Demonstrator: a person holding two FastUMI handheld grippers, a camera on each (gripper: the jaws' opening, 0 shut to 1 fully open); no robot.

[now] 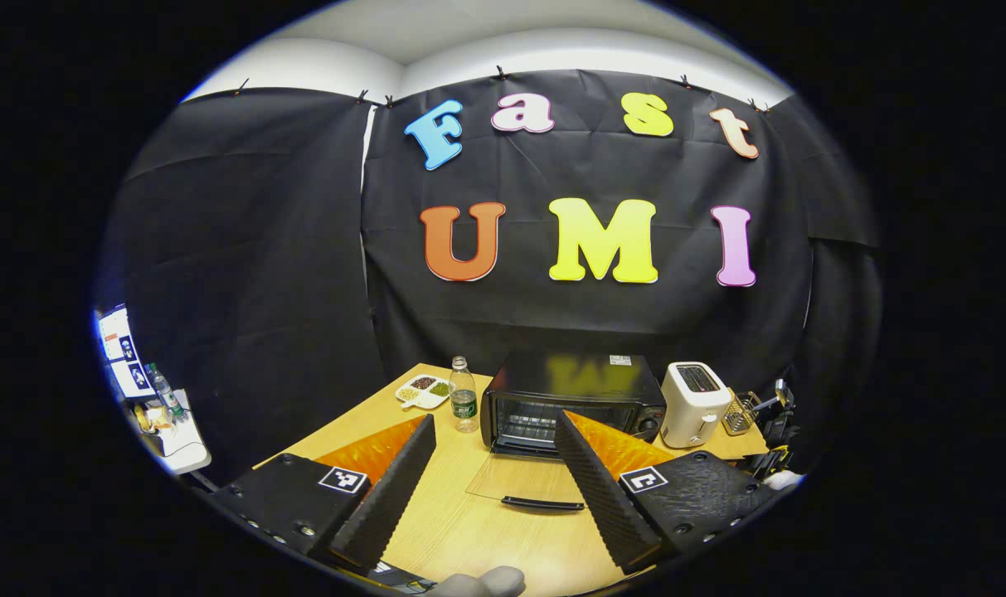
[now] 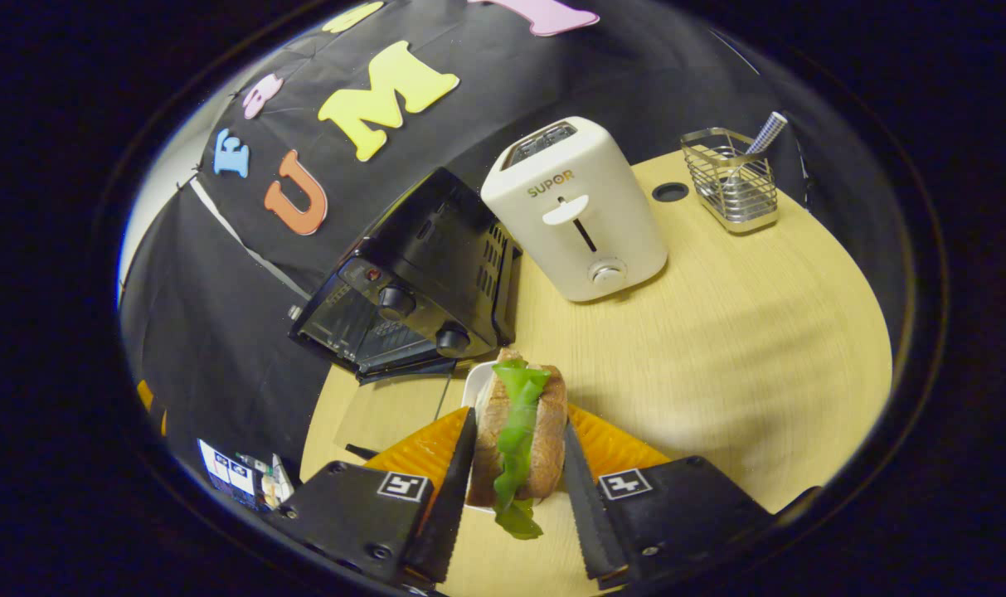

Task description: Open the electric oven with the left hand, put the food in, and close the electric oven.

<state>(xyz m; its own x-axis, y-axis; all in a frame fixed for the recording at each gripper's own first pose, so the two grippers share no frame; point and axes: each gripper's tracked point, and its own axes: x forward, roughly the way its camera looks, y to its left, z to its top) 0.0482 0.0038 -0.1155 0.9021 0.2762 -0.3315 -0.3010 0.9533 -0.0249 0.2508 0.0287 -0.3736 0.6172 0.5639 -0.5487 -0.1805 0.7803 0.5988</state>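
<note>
The black electric oven (image 1: 573,398) stands at the back of the wooden table, its glass door (image 1: 519,481) folded down flat and the black handle (image 1: 542,502) nearest me. My left gripper (image 1: 496,423) hangs open in front of that door with nothing between its fingers. In the right gripper view, the oven (image 2: 420,274) sits up and to the left, its door (image 2: 386,406) down. My right gripper (image 2: 517,412) is shut on the food, a bread sandwich with green lettuce (image 2: 519,423), with a white dish (image 2: 474,385) against its left side.
A white toaster (image 2: 577,211) stands right of the oven, and a wire utensil holder (image 2: 733,178) stands beyond it near a round table hole (image 2: 669,191). Left of the oven are a water bottle (image 1: 463,396) and a divided dish of beans (image 1: 424,390). A side shelf (image 1: 158,414) holds clutter.
</note>
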